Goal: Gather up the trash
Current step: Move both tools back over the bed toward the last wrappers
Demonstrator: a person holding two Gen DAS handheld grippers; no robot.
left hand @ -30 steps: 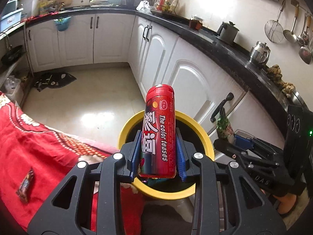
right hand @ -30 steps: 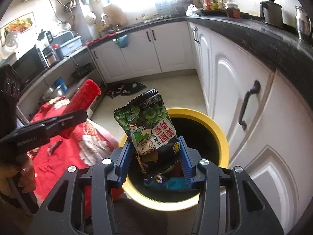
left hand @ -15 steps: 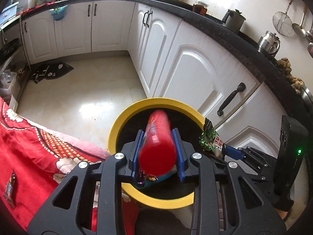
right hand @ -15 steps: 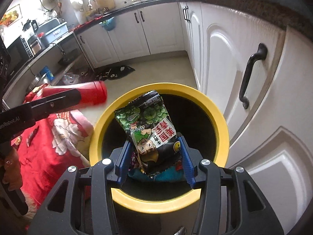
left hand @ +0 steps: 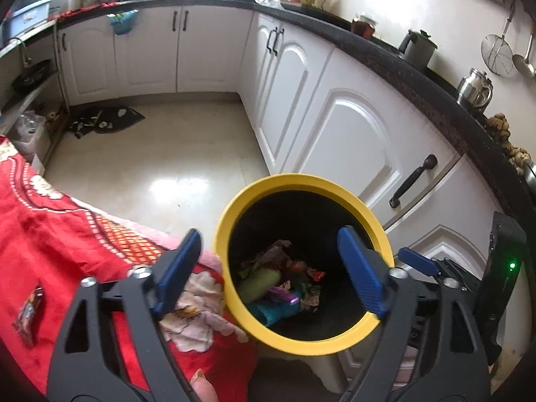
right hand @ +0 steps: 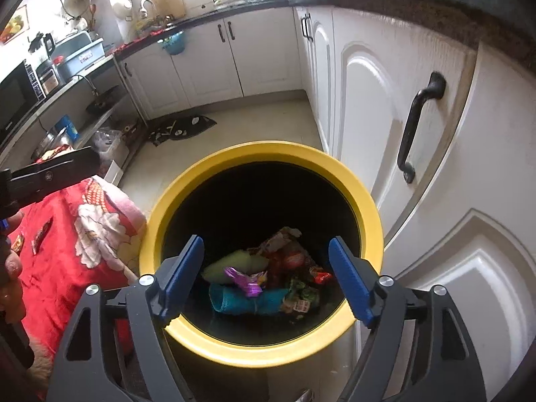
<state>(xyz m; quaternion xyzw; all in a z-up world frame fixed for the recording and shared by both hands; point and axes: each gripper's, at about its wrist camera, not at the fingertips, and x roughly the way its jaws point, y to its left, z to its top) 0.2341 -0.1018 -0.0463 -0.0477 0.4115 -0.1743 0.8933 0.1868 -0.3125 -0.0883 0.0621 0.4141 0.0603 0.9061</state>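
Observation:
A yellow-rimmed trash bin (left hand: 303, 181) (right hand: 268, 149) stands below both grippers, between the red table and the cabinets. Several wrappers and tubes (left hand: 278, 284) (right hand: 264, 274) lie at its bottom, with the green snack bag (right hand: 301, 293) among them. My left gripper (left hand: 271, 268) is open and empty over the bin's left rim. My right gripper (right hand: 264, 278) is open and empty above the bin's mouth. The right gripper's blue fingertip (left hand: 418, 259) shows at the bin's right side in the left wrist view. The left gripper's body (right hand: 50, 174) shows at far left in the right wrist view.
A red flowered tablecloth (left hand: 60, 234) (right hand: 67, 244) lies left of the bin, with small wrappers (left hand: 28, 311) (right hand: 42, 234) on it. White cabinets (left hand: 355, 140) (right hand: 418, 134) with black handles stand right of the bin. A dark mat (left hand: 104, 120) lies on the pale floor.
Both grippers have opened. The red tube has left my left gripper and the green snack bag has left my right gripper; both dropped into the bin.

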